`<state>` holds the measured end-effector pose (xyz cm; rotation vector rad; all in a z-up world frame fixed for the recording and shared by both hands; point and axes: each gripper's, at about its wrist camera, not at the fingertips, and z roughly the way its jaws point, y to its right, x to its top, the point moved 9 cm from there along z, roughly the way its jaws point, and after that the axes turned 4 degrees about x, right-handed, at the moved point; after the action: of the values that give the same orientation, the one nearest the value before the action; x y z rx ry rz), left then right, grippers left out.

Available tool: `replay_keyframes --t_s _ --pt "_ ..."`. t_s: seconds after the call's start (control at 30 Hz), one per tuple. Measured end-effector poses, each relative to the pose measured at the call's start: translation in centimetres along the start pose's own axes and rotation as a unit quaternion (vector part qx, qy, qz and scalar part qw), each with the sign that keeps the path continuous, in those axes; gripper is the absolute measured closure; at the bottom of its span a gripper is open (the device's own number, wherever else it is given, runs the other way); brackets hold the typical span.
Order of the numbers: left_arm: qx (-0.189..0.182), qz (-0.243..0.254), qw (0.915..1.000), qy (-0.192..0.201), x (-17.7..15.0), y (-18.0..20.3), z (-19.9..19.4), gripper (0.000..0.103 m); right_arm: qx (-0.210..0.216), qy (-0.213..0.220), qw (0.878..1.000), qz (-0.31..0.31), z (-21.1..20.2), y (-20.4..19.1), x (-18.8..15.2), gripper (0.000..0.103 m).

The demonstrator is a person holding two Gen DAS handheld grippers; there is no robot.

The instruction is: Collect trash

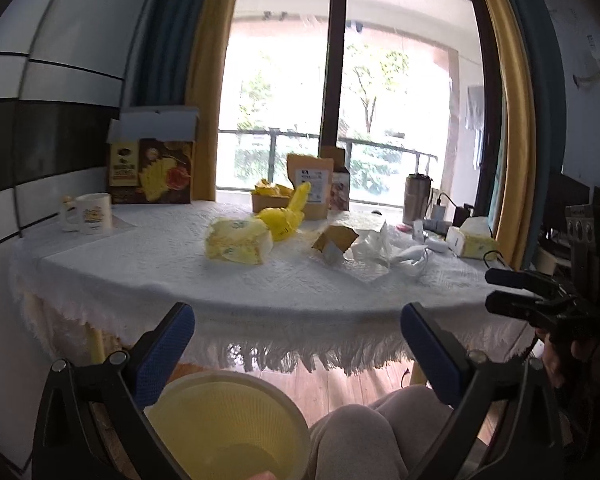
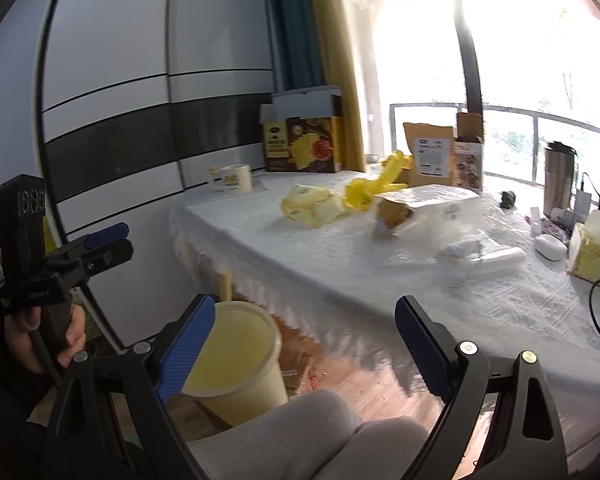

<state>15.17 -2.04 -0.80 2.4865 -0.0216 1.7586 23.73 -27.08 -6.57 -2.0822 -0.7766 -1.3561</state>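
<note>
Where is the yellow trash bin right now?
The yellow trash bin stands on the wooden floor, beside the person's knees and just in front of the table's fringed cloth edge, low in both views.

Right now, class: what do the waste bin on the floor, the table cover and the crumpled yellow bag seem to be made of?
Waste bin: pale yellow plastic, matte, light glowing through its wall.
Table cover: white woven or quilted cloth, textured, with a fringed edge.
Yellow bag: probably thin plastic film, glossy and crumpled.
</note>
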Motion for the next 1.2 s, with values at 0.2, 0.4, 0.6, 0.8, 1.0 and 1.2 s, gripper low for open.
replay_keyframes --t_s 0.2,0.4,0.6,0.8,1.0,1.2 --pt "0.011 0.009 0.9992 -0.038 1.1 0.2 5.7 0.0 -0.034 -0.003 0.999 0.024 1.4 5.4 0.2 0.012" --pt "-0.006 0.031 0.9962 -0.081 2.6 2.2 11.8 0.0 -0.06 0.002 0.997 0.047 2.2 10.4 1.0 0.012" --pt "-0.027 0.072 0.9929 -0.091 4.5 6.1 17.0 0.0 -0.075 0.003 0.995 0.063 3.3 14.7 2.3 0.012" --pt "-0.042 0.144 0.9838 -0.099 6.0 12.0 23.1 0.0 -0.083 -0.007 0.994 0.067 4.1 17.5 3.0 0.012" --pt "-0.04 0.224 0.9684 -0.102 5.9 16.3 27.6 0.0 -0.08 -0.007 0.993 0.081 5.0 19.1 3.1 0.012" --pt "-0.024 0.284 0.9525 -0.108 5.9 17.5 31.2 0.036 -0.074 -0.01 0.993 0.092 5.9 19.7 2.5 0.012"
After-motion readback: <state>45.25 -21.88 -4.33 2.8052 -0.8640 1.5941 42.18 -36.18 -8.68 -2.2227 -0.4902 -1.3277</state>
